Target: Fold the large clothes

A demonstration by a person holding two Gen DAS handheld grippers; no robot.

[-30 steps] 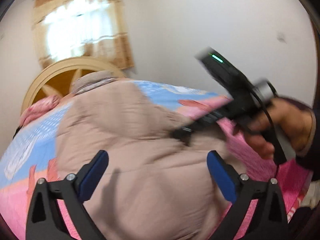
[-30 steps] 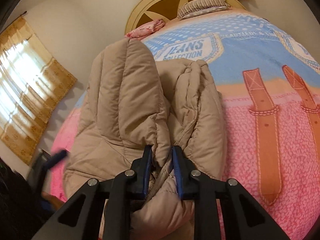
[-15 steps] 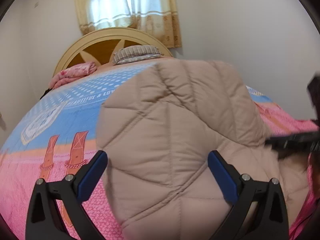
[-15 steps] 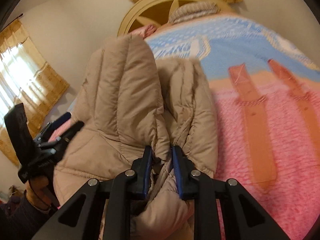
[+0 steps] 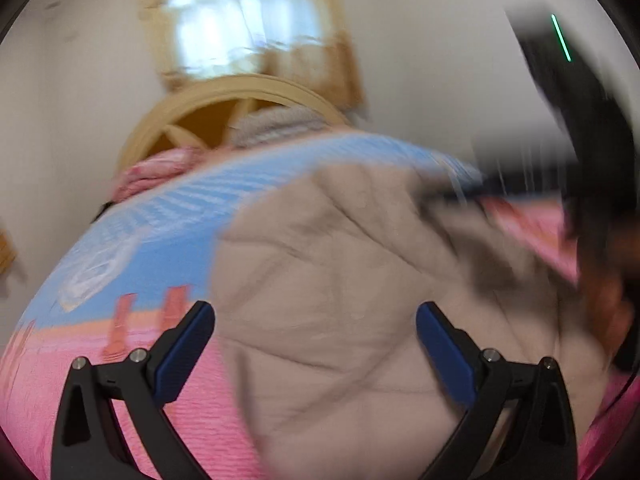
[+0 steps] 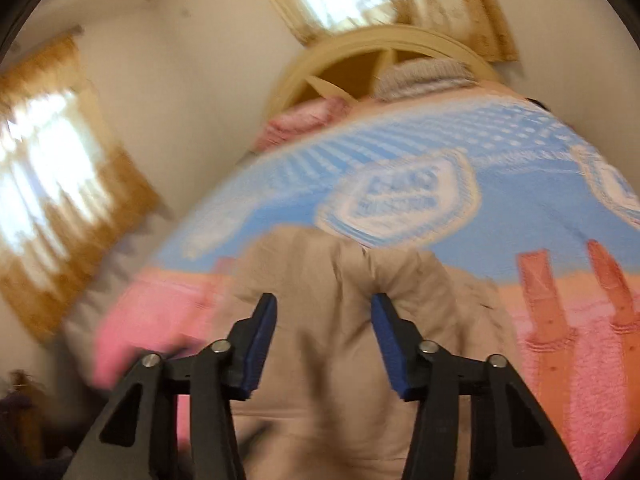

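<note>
Jacket: the beige quilted jacket [image 6: 340,360] lies bunched on the near, pink end of the bed [image 6: 580,360].
Right gripper [image 6: 324,344]: jaws opening, pads clear of the fabric below.
Left gripper [image 5: 316,348]: spread wide above the jacket, grasping nothing.
Headboard [image 5: 192,112]: far end.

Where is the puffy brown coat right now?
The puffy coat lies on the bed's pink and blue blanket, near its foot, just ahead of both open grippers; the headboard is far behind it.
</note>
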